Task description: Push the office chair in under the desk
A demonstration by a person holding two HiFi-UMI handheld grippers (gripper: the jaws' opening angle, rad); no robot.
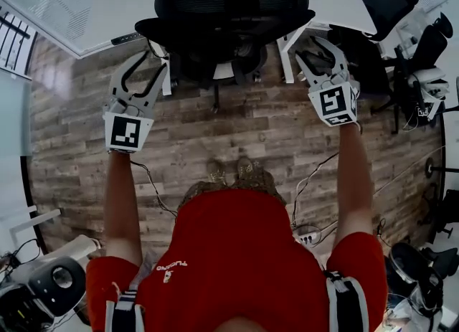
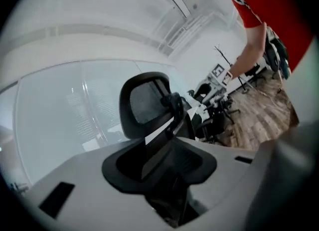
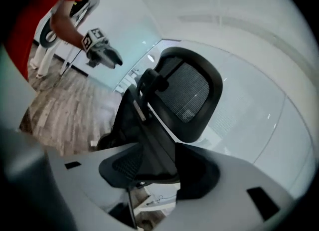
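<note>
Two tools, left tool [image 1: 154, 63] and right tool [image 1: 316, 51], you held jaws apart and empty, flanking the office chair [image 1: 237, 1]. Seat appeared largely under the counter [image 1: 72, 15]; little pushing likely remained.

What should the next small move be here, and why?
Probably bring both claws forward onto the back of the chair and push. The left claw and right claw are open and empty, flanking the chair without visibly touching it, and its back appears to stand out from the desk.
</note>
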